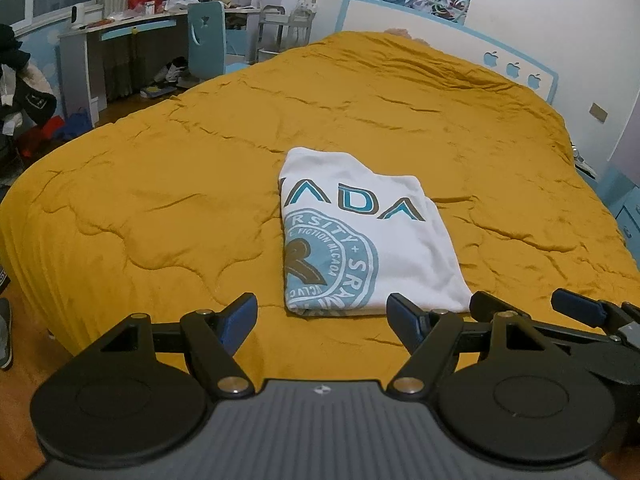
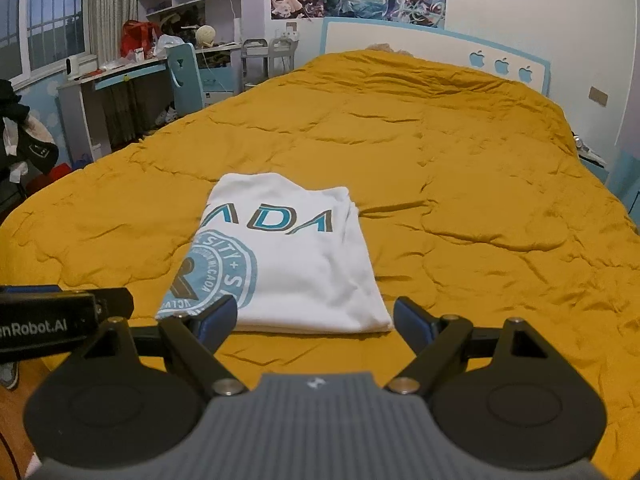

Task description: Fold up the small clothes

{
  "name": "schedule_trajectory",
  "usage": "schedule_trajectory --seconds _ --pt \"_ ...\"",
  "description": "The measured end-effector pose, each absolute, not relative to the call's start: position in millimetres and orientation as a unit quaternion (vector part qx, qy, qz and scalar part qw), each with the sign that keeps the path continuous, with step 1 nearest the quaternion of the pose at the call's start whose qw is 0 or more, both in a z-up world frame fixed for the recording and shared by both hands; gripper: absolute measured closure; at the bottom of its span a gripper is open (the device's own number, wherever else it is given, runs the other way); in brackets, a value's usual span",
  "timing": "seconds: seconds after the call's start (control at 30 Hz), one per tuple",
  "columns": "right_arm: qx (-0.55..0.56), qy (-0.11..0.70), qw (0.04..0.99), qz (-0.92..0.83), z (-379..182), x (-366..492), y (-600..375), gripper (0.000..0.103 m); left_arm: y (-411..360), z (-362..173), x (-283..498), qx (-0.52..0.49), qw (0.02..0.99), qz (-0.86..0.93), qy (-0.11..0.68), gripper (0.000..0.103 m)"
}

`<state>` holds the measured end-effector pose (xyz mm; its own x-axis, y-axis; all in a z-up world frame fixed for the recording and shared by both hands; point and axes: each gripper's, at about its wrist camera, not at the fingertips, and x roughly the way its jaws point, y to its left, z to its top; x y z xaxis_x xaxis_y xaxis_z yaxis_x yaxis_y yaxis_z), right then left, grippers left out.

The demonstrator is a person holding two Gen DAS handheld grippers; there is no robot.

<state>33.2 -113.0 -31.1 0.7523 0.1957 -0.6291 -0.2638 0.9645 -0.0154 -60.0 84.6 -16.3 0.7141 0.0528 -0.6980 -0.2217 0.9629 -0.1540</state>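
A white T-shirt point(image 1: 368, 236) with a teal round crest and teal letters lies folded into a compact rectangle on the mustard-yellow quilt point(image 1: 160, 184). It also shows in the right wrist view point(image 2: 296, 256). My left gripper point(image 1: 322, 312) is open and empty, just short of the shirt's near edge. My right gripper point(image 2: 314, 316) is open and empty, also at the shirt's near edge, its left fingertip point(image 2: 218, 314) in front of the crest. The right gripper's fingers point(image 1: 576, 306) show at the right of the left wrist view.
The quilt covers a wide bed point(image 2: 460, 152) with a white and blue headboard point(image 2: 440, 48). A desk point(image 1: 120, 36), a blue chair point(image 1: 206, 40) and shelves stand far left. Wooden floor point(image 1: 20, 360) lies off the bed's left edge.
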Motion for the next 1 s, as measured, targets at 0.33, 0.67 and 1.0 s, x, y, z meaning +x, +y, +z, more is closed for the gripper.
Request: schedule_trajectory --seconds 0.33,0.67,1.0 --pt "-0.056 0.334 0.933 0.117 -30.6 33.6 -111.0 0.022 84.0 -16.5 -62.1 -0.111 0.918 0.073 0.374 0.017" --pt "-0.062 0.336 0.933 0.115 -31.4 32.3 -108.0 0.022 84.2 -17.6 -64.8 -0.110 0.913 0.073 0.386 0.017" --pt "-0.064 0.338 0.932 0.112 -31.5 31.6 -108.0 0.022 84.9 -18.1 -62.8 -0.111 0.908 0.074 0.397 0.017"
